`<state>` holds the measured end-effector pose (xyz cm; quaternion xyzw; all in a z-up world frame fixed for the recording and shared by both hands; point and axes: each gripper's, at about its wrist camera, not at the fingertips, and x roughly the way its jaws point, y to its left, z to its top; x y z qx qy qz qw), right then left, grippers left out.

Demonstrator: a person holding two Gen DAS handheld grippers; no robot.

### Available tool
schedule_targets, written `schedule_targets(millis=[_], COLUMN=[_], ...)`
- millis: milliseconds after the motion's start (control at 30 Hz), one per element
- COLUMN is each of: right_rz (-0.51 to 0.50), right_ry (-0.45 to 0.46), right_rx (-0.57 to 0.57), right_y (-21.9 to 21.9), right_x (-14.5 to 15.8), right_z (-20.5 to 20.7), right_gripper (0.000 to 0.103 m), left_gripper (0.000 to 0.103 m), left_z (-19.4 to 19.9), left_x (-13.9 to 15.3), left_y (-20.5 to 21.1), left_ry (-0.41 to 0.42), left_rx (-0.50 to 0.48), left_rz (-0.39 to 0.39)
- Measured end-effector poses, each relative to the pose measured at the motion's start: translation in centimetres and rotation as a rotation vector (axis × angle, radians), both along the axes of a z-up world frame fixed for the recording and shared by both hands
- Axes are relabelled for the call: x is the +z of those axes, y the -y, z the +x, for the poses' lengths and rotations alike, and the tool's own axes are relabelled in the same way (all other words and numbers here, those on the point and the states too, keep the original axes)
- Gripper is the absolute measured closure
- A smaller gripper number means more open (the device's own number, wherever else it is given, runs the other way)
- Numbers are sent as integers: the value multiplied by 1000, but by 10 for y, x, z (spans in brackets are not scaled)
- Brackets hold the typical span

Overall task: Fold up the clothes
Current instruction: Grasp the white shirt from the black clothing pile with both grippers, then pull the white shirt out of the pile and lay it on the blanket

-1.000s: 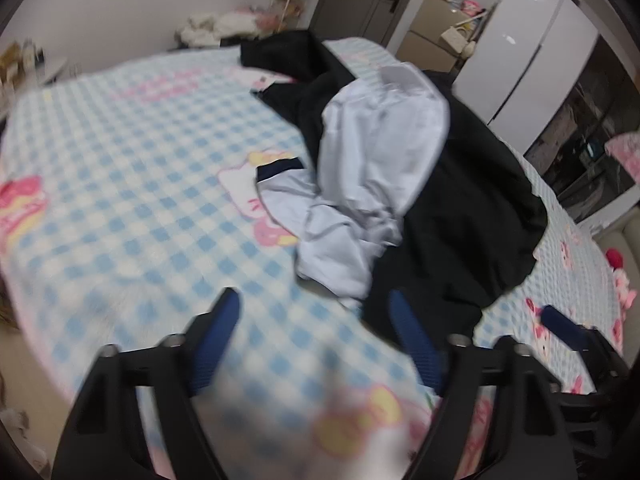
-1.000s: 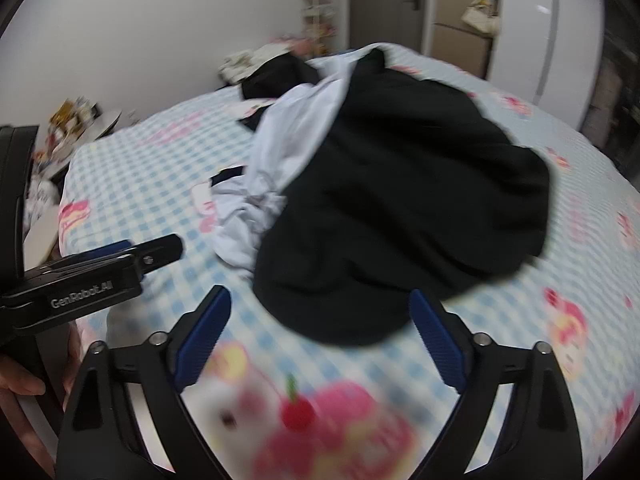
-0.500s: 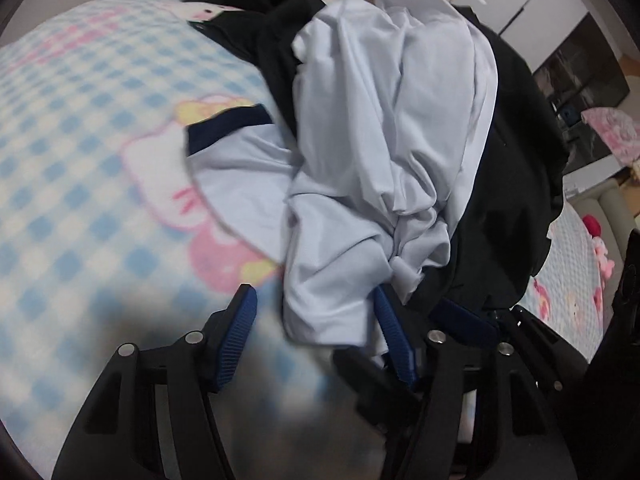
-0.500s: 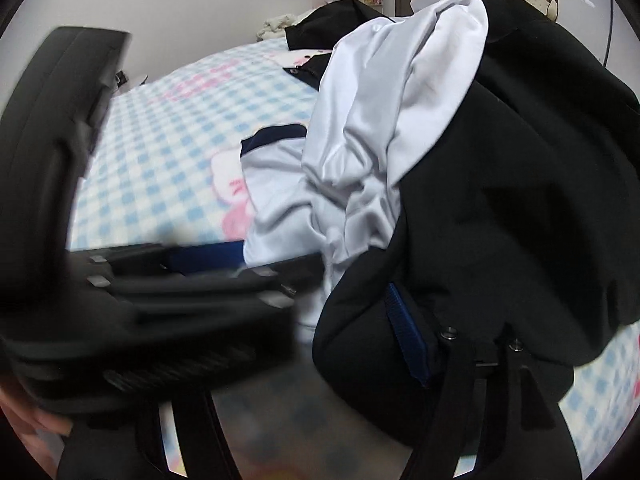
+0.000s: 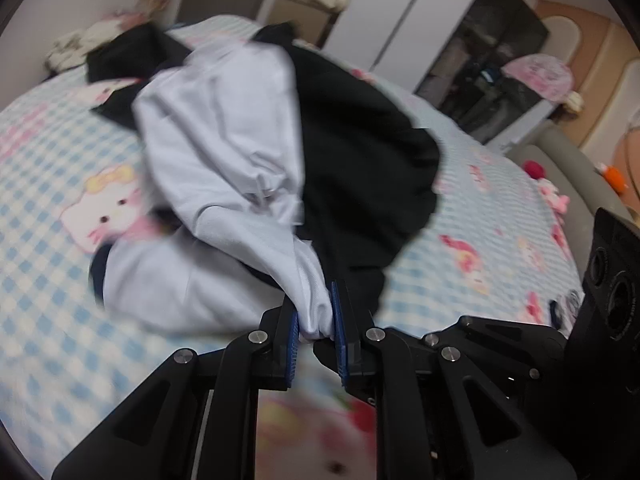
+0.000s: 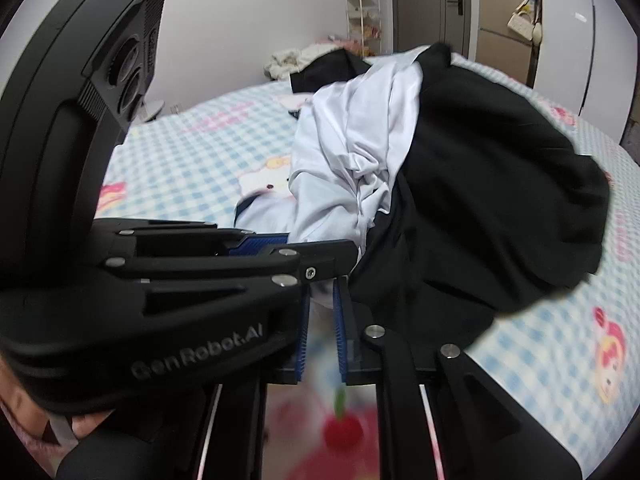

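**Both tools at the near edge of the clothes pile**

The bed (image 5: 60, 344) with its blue-and-white checked cartoon sheet fills most of both my views. In the middle of it lies the heap I am working on: a black garment (image 5: 360, 168) spreads across the centre and right of the left wrist frame, and a pale white shirt (image 5: 216, 152) is crumpled over its left side, a dark-trimmed cuff showing at the lower left of the heap.

My left tool (image 5: 315, 334), at the bottom centre of its frame, is closing on a bunched end of the white shirt, and the blue pads already pinch the cloth between them.

My right tool (image 6: 321, 334) is clenched, its blue pads nearly together at the bottom centre of its frame. The left tool crosses just in front of its tips, so I cannot tell whether any fabric is caught there; the black garment (image 6: 480, 184) lies just beyond.
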<state>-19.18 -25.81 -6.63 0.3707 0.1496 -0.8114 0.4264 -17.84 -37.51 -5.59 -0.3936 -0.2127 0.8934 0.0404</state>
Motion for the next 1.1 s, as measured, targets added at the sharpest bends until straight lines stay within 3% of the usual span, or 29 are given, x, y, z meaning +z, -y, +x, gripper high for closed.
schedule_targets(millis=[233, 400, 767, 967, 1100], right_rz=[-17, -18, -44, -132, -108], right_ry=[-24, -10, -3, -36, 22], right_rx=[-79, -176, -515, -675, -720], right_y=[-85, -165, -367, -471, -492], right_x=[31, 38, 64, 86, 70], right_z=[35, 55, 90, 121, 120], right_gripper=[97, 97, 97, 96, 96], left_gripper=[88, 88, 88, 86, 68], left_z=[22, 31, 37, 52, 52], left_x=[27, 38, 52, 69, 32], left_y=[-89, -178, -395, -487, -493], left_ry=[-23, -19, -27, -53, 45], left_rx=[-150, -295, -612, -724, -672], left_rz=[18, 23, 94, 151, 233])
